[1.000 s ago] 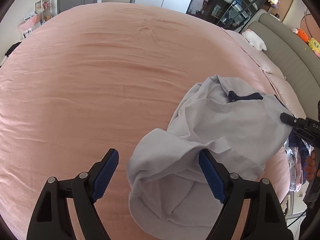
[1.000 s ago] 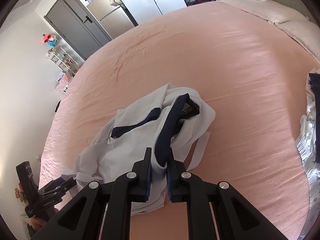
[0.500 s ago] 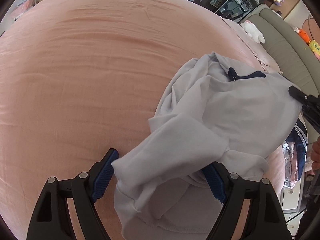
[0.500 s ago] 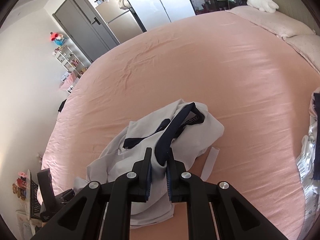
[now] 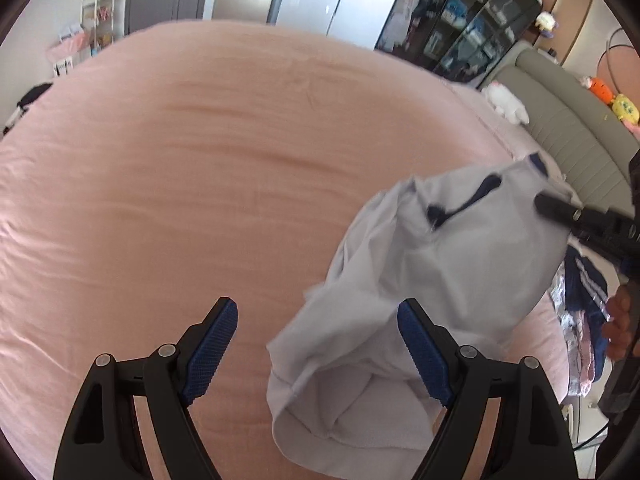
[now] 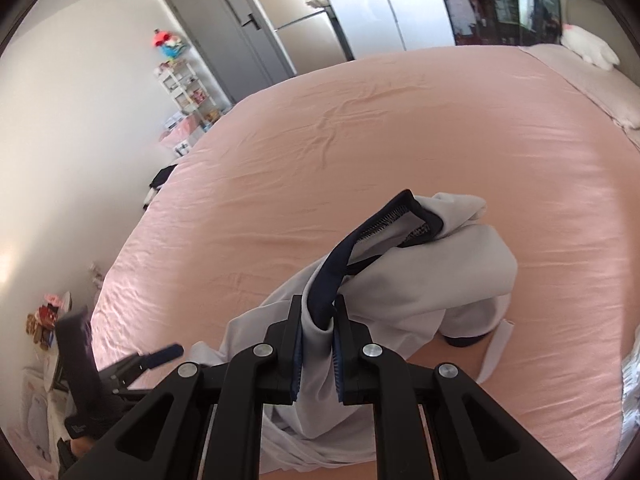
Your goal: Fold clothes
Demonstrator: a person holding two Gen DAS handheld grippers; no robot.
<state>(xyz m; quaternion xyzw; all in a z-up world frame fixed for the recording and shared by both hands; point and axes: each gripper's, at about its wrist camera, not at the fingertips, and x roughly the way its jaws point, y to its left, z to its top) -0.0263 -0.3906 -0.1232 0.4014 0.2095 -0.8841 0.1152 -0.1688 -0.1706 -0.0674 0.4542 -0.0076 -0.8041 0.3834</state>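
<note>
In the right wrist view the right claw [image 6: 317, 346] fills the lower centre of the frame, its two blue pads pinching the dark navy collar band of a pale grey shirt [image 6: 440, 276]. The shirt hangs bunched from that grip above the pink bed [image 6: 360, 152], its folds trailing toward the lower edge of the frame, a loose strip of the cloth dangling at lower right.

In the left wrist view the left claw [image 5: 318, 354] sits at the bottom of the frame with its jaws spread wide and holding nothing; the shirt's [image 5: 440, 264] open hem droops between the two fingers (nearer the right-hand one). At the right edge of that frame the black tip of the right claw [image 5: 550, 208] meets the shirt's upper corner.
</note>
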